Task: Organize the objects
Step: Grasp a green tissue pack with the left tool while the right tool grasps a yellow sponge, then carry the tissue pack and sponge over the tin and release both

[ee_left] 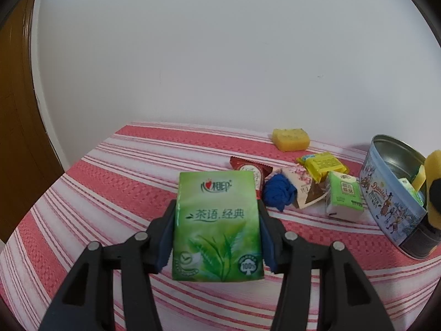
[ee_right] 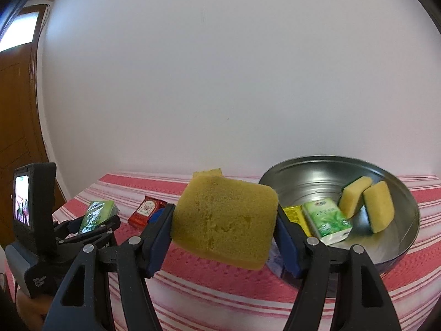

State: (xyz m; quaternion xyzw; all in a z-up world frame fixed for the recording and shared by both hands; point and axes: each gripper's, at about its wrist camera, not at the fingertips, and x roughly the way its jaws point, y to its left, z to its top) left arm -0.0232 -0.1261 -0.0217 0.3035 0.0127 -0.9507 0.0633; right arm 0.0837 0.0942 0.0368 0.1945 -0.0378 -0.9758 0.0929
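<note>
We see a table (ee_left: pixel 115 171) with a red and white striped cloth. On it sits a round metal tin (ee_right: pixel 408 220). Inside the tin lie two yellow sponges (ee_right: pixel 379 207), a green tissue pack (ee_right: pixel 326 220) and a yellow packet (ee_right: pixel 296 213). Our right gripper (ee_right: pixel 224 220) squeezes a big yellow sponge (ee_right: pixel 224 218) between its blue pads and holds it up just left of the tin. Our left gripper (ee_left: pixel 217 226) squeezes a green tissue packet (ee_left: pixel 217 226) and holds it above the table. Near the tin on the cloth lie a small green pack (ee_left: pixel 344 195), a blue cloth ball (ee_left: pixel 278 193), a red packet (ee_left: pixel 250 169) and one more sponge (ee_left: pixel 290 139) at the back.
</note>
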